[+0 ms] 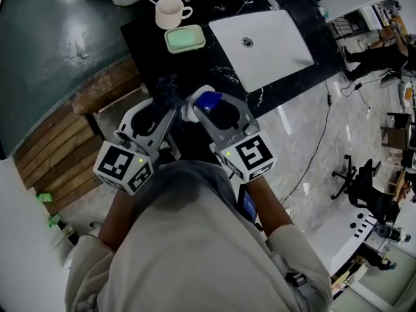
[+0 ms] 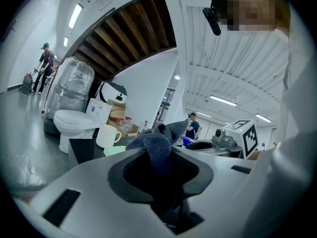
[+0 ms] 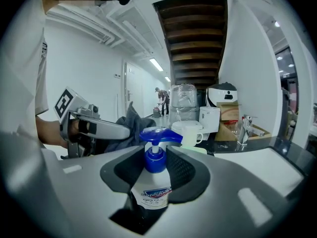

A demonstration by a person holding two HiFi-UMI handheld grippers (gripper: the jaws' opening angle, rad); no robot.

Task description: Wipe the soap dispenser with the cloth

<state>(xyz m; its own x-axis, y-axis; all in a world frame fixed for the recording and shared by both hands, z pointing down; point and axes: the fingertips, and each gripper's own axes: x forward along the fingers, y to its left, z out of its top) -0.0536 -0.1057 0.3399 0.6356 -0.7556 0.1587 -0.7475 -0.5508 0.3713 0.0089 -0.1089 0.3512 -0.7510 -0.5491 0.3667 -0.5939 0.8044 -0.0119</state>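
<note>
The soap dispenser, a white bottle with a blue pump head, stands upright between the jaws of my right gripper, which is shut on its body and holds it in the air before the person. My left gripper is shut on a dark grey-blue cloth that bunches up out of the jaws. In the head view the cloth sits just left of the pump head, close beside it, and I cannot tell whether they touch. Both grippers are side by side near the person's chest.
A black marble counter ahead carries a white sink basin, a white mug and a pale green soap dish. Wooden slats lie at the left. A toilet stands beyond the counter. Cables cross the floor at right.
</note>
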